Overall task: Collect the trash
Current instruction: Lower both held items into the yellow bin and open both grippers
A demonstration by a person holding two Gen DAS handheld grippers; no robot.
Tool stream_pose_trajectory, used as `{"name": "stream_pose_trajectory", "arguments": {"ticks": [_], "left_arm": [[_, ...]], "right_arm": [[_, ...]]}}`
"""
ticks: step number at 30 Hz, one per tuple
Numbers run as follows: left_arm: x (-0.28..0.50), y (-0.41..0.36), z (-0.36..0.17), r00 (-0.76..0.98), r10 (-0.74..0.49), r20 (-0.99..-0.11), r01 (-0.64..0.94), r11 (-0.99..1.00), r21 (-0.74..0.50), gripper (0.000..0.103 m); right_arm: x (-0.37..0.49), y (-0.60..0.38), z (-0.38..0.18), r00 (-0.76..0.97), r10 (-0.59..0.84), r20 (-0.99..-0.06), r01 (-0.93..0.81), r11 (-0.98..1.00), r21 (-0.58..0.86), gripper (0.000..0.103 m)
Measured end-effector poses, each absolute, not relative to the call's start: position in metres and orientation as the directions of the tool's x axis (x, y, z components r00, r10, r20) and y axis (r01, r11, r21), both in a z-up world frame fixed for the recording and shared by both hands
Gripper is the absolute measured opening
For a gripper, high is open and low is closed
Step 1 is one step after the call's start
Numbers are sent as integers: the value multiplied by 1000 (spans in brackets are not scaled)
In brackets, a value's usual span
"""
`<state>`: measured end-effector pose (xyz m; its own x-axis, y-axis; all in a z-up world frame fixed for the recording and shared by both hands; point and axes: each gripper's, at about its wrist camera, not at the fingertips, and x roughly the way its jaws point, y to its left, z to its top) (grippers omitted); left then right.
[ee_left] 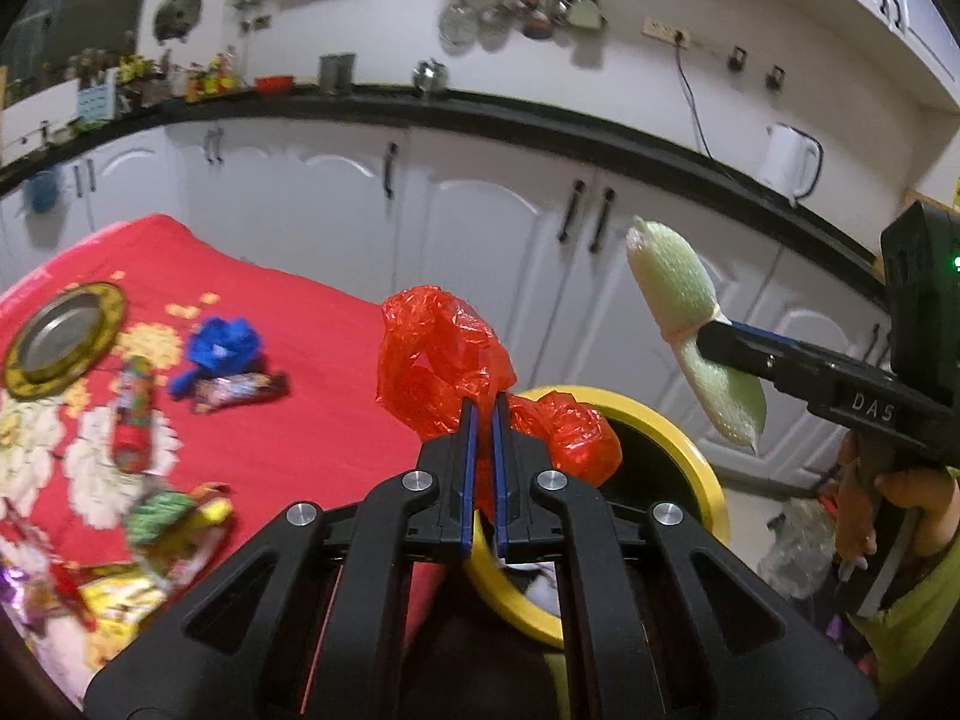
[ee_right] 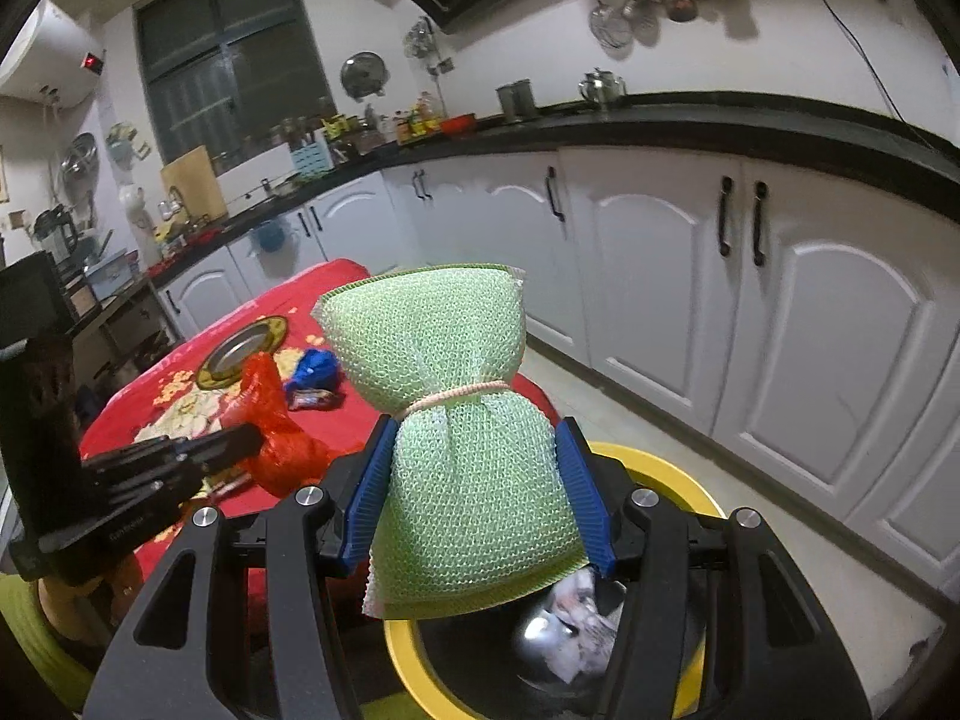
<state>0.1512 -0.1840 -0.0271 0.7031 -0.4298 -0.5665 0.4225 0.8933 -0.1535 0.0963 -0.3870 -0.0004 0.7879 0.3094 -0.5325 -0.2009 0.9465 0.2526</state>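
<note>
Above the bin (ee_right: 660,468), a tied green mesh pouch (ee_right: 456,420).

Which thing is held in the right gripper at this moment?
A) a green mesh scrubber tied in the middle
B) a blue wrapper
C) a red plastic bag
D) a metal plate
A: the right gripper has its blue pads pressed on both sides of the green mesh scrubber, while the red plastic bag is in the left gripper.
</note>
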Motion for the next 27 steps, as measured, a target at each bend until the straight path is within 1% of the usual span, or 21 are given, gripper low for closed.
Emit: {"name": "stream_pose_trajectory", "arguments": {"ticks": [9,16,19,20,21,23,25,27], "left_arm": [[160,-223,-63,604,-489,-629,485,852,-197,2],[169,-233,-82,552,-509,-660,492,838,-236,2],[171,-233,-89,535,-519,-666,494,832,-251,5],[171,-232,-91,530,-521,-669,494,831,-255,13],[172,-231,-93,526,-521,-673,493,831,-258,24],[173,-228,-98,518,-518,-680,486,833,-264,34],[173,-224,-101,517,-510,-688,474,839,-265,38],[173,-220,-100,524,-501,-689,463,846,-264,53]], "right_arm": [[97,-416,-28,758,302,-578,-149,943,297,52],[103,-421,-43,732,307,-608,-137,941,311,54],[108,-422,-52,716,317,-622,-131,936,326,56],[110,-423,-57,708,319,-630,-126,935,332,58],[113,-423,-60,701,322,-637,-122,934,337,59],[116,-423,-66,690,321,-649,-113,933,342,61],[118,-424,-72,681,318,-660,-104,934,342,63],[119,-425,-75,675,314,-667,-95,934,343,65]]}}
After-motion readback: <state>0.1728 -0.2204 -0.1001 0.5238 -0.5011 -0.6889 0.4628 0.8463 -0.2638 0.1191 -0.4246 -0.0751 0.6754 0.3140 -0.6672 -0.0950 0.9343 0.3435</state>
